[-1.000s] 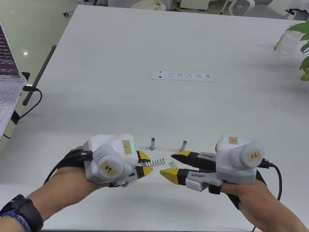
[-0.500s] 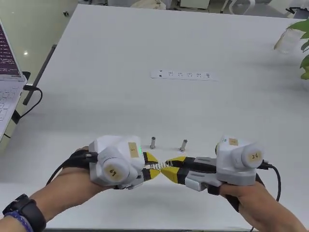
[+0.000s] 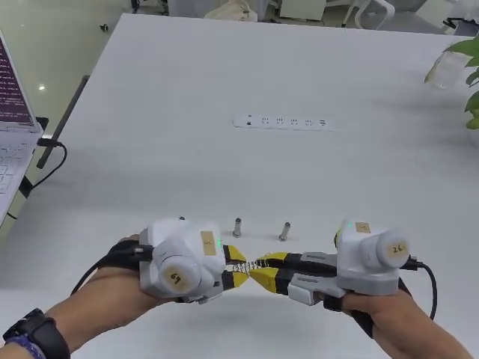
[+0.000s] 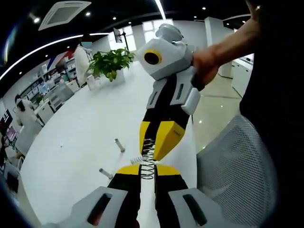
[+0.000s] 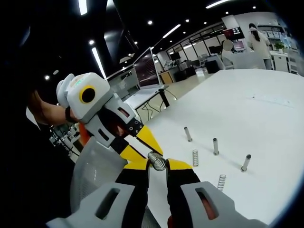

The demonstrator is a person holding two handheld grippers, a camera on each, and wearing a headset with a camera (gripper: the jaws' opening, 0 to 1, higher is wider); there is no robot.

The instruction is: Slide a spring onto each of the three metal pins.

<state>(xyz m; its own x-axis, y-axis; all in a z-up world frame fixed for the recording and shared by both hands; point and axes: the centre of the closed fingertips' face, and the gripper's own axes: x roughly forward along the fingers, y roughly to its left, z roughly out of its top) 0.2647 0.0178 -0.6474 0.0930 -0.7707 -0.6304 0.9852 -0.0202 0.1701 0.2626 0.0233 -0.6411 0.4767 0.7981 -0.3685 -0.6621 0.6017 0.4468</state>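
Centrally, left tongs (image 3: 238, 266) and right tongs (image 3: 259, 269) both tight on one spring (image 3: 247, 264), over white table (image 3: 224, 90) in bright office.

A broad white tabletop (image 3: 224, 82) stretched across an open office and carried a long white power strip (image 3: 281, 120). A leafy green potted plant (image 3: 470, 67) stood at its right edge, and an open silver laptop (image 3: 9, 153) sat off to the left, above a glossy pale floor (image 3: 52, 37). Overhead were long strip lights (image 5: 99, 61) and a square ceiling vent (image 4: 64, 13). A white mesh chair back (image 4: 237, 166) stood close by.
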